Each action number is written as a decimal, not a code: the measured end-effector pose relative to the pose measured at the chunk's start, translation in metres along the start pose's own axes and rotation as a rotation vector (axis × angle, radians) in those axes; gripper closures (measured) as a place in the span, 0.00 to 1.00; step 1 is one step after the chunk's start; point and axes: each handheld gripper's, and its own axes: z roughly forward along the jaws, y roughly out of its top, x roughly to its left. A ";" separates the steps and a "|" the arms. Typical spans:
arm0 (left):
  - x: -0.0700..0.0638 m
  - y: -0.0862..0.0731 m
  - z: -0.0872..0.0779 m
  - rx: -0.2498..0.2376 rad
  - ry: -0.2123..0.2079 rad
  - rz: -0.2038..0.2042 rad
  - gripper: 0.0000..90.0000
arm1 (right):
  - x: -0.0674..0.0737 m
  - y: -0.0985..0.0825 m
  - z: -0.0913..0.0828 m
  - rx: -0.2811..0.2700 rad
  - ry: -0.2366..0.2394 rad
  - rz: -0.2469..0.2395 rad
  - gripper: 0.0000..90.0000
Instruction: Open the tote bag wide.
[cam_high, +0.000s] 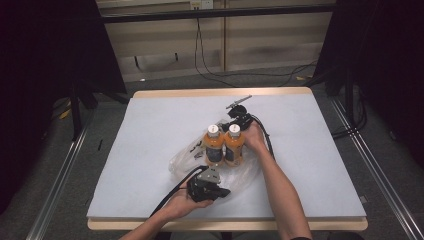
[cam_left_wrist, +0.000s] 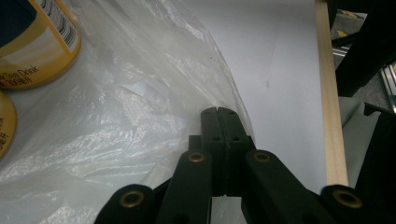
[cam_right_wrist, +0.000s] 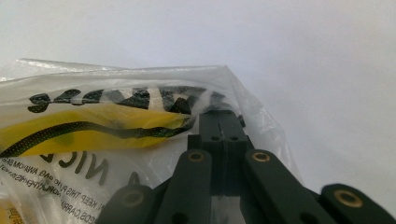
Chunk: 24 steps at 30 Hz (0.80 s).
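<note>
Two orange drink bottles with white caps (cam_high: 214, 145) (cam_high: 234, 145) stand side by side inside a clear plastic bag (cam_high: 185, 157) on the grey table top (cam_high: 150, 115). My left gripper (cam_high: 225, 191) lies at the bag's near edge. In the left gripper view my left gripper (cam_left_wrist: 218, 112) has its jaws pressed together on the edge of the bag's film (cam_left_wrist: 116, 116), with a bottle (cam_left_wrist: 32, 42) at the upper left. My right gripper (cam_high: 234, 124) sits behind the bottles. In the right gripper view my right gripper (cam_right_wrist: 219, 114) is shut on the printed bag (cam_right_wrist: 116, 116) near its corner.
The table's wooden front edge (cam_left_wrist: 329, 116) runs close beside my left gripper. Bare grey surface (cam_high: 320, 160) lies to the right of the bottles and on the far side. Cables (cam_high: 210, 75) and black stands (cam_high: 75, 110) are on the floor around the table.
</note>
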 end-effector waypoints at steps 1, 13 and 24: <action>0.000 0.000 0.000 -0.001 -0.001 -0.001 1.00 | 0.000 0.000 0.000 0.000 0.000 0.000 1.00; 0.005 -0.001 0.001 -0.017 -0.035 -0.014 1.00 | -0.003 0.003 0.003 -0.003 -0.001 0.011 1.00; 0.009 -0.001 -0.005 -0.045 -0.018 -0.040 1.00 | 0.003 0.005 -0.004 0.019 -0.012 -0.024 1.00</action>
